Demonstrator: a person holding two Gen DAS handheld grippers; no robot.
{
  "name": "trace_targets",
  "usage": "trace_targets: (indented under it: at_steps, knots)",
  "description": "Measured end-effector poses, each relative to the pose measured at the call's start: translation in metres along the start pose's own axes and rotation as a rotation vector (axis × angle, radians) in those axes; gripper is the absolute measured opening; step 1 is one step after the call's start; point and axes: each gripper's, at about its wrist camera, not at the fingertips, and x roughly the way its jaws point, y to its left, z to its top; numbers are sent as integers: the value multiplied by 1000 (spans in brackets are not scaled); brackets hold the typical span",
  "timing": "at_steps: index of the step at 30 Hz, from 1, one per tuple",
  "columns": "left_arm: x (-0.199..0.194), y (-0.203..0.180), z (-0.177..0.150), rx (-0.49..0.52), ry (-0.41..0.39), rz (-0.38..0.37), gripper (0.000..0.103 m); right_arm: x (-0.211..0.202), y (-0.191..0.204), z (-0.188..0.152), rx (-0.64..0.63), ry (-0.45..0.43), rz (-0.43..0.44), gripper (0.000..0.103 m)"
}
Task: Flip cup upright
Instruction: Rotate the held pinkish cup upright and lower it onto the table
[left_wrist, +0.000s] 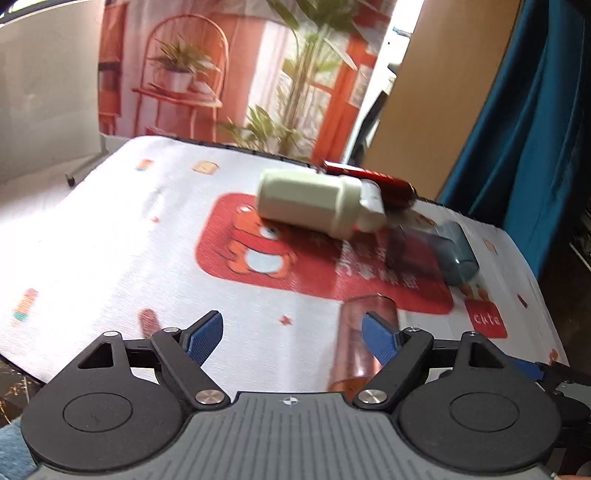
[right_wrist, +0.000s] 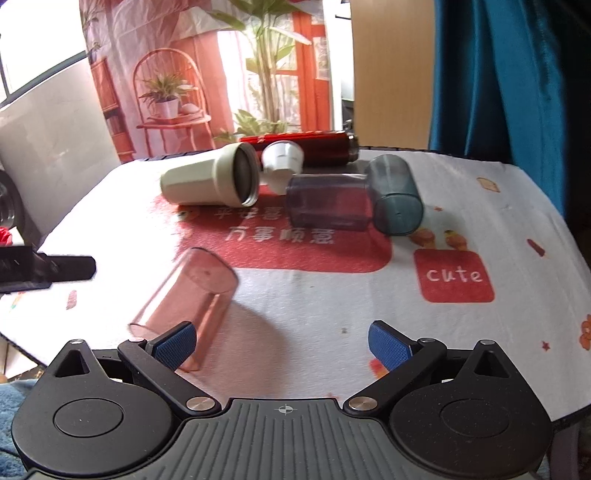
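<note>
A clear pink cup (right_wrist: 188, 299) lies on its side on the printed tablecloth, near the table's front, its open rim toward me. It also shows in the left wrist view (left_wrist: 364, 343), just behind my left gripper's right finger. My left gripper (left_wrist: 293, 334) is open and empty, to the left of the pink cup. My right gripper (right_wrist: 282, 345) is open and empty; its left finger (right_wrist: 175, 347) overlaps the cup's rim in the view. Whether it touches the cup I cannot tell.
Further back lie a cream tumbler (right_wrist: 210, 181), a small white cup (right_wrist: 282, 164), a red flask (right_wrist: 306, 146), a dark clear cup (right_wrist: 328, 203) and a teal cup (right_wrist: 395, 195), all on their sides. The left gripper's body (right_wrist: 44, 271) reaches in at the left table edge.
</note>
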Motion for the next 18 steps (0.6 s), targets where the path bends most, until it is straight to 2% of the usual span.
trace_targets:
  at_steps: [4,7,13,15,18]
  knots:
    - [-28,28,6,-8,-81,114,88,12,18,6,34,45,62,98]
    - [-44,48,3,-53,-105,160,88,31,31,10,98,95,95,98]
    - [-61,64,-12,-115,-119,171,89,69,59,-3,59,171,-11,90]
    - [-57,62,-14,-111,-114,174,89,71,63,-9,26,177,-41,79]
    - [-52,59,-18,-110,-118,193,89,67,63,-16,-1,147,-67,74]
